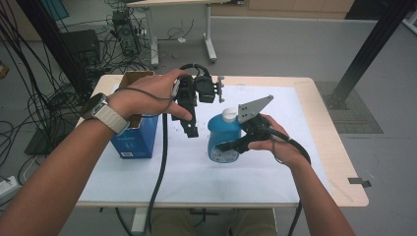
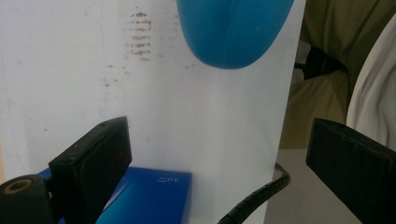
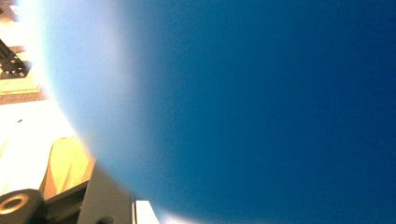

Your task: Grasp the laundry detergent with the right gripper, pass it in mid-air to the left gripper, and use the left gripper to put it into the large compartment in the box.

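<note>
The right gripper [image 1: 235,143] presses against the side of a rounded blue plastic bottle with a white cap [image 1: 224,136]; whether it grips, I cannot tell. The bottle looks smooth, slippery and probably weighty with liquid, so its narrower body below the cap seems the safest hold. The left gripper [image 1: 189,125] hangs just beside it, jaws wide and empty, with an open blue cardboard box [image 1: 134,140] on its far side.

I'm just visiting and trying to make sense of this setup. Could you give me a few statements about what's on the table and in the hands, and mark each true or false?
1. The left gripper has its fingers apart with nothing between them. True.
2. The blue bottle wears a red cap. False: its cap is white.
3. The right gripper is up against the blue bottle. True.
4. The blue box stands to the right of the bottle in the high view. False: it stands to the left, top flaps open.
5. The table is covered by a black sheet. False: the sheet is white.
</note>
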### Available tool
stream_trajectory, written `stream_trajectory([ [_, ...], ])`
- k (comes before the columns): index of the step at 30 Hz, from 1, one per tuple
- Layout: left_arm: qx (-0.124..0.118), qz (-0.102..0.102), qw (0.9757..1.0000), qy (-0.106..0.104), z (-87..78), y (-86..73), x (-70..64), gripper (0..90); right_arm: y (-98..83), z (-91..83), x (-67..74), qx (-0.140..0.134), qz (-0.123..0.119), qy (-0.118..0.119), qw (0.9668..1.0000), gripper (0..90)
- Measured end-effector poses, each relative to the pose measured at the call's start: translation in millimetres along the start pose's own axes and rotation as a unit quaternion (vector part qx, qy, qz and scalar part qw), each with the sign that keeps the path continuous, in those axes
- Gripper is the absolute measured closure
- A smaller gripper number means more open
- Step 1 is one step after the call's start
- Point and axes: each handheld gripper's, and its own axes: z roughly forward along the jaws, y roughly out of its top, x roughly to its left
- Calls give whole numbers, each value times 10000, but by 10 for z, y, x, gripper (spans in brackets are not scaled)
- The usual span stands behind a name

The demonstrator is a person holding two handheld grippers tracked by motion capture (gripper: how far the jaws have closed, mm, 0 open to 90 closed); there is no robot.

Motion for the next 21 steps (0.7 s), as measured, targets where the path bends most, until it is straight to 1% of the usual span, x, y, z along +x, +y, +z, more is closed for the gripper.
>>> stream_trajectory([
  [5, 6, 22, 10000, -9, -10, 43, 21, 72, 32, 68, -15, 57, -23, 77, 10000, 438],
  [6, 4, 34, 10000, -14, -10, 54, 24, 72, 36, 81, -20, 60, 4, 100, 9999, 438],
  [8, 22, 47, 10000, -18, -14, 76, 25, 72, 46, 112, -28, 66, -32, 118, 9999, 438],
  [11, -7, 53, 10000, -12, -35, 115, 36, 71, 54, 167, -37, 93, -27, 181, 9998, 438],
  [18, -7, 31, 10000, -61, -61, 185, 63, 63, 62, 217, -48, 109, -8, 233, 9997, 438],
  [21, -8, 58, 10000, -67, -74, 220, 67, 55, 73, 237, -56, 110, -17, 250, 9996, 438],
])
